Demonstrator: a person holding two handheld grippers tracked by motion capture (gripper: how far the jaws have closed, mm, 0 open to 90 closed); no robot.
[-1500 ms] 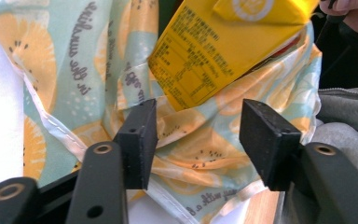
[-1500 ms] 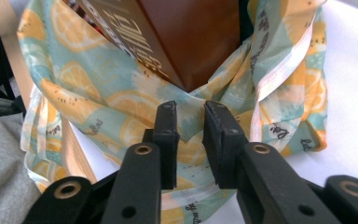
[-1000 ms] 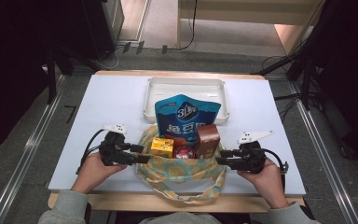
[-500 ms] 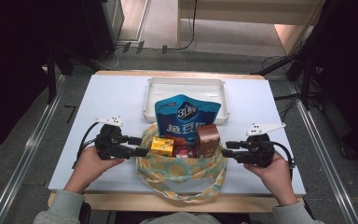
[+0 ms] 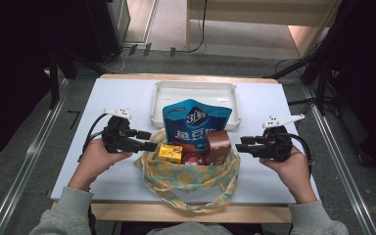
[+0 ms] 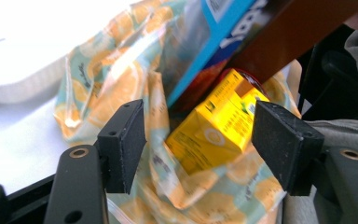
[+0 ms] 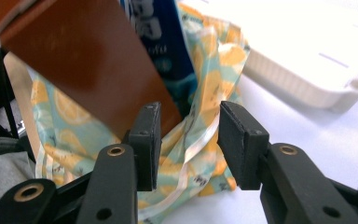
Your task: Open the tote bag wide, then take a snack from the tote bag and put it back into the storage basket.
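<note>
The table [image 5: 78, 147] carries everything close to the person's edge, and that makes sense: both forearms come in from below and the work sits right between them. Behind it the white tray [image 5: 194, 88] lies bare, well back from the action, probably where the goods came from or are bound for. Centre stage is the bag [image 5: 191, 178], an orange-print cloth tote slumped open near the front edge, its mouth spread so the contents stand up out of it. Tallest is the blue pouch [image 5: 198, 122], leaning back toward the tray; in front of it, the brown carton [image 5: 219, 146] stands at the right, the yellow box [image 5: 170, 152] lies at the left, and a small red-lidded thing [image 5: 194, 159] sits between them, too small to name. Now the tools: the left hand-held gripper [image 5: 149, 140] points in at the bag's left rim, jaws spread wide, and in its own view the cloth and the yellow box [image 6: 214, 126] lie in the gap with neither pad pressing, so it is released. The right hand-held gripper [image 5: 240, 144] mirrors it at the right rim, jaws parted about halfway after a small closing, the bag's edge [image 7: 196, 135] between them but not pinched. Looks to me like both sides are lined up to take the rim.
</note>
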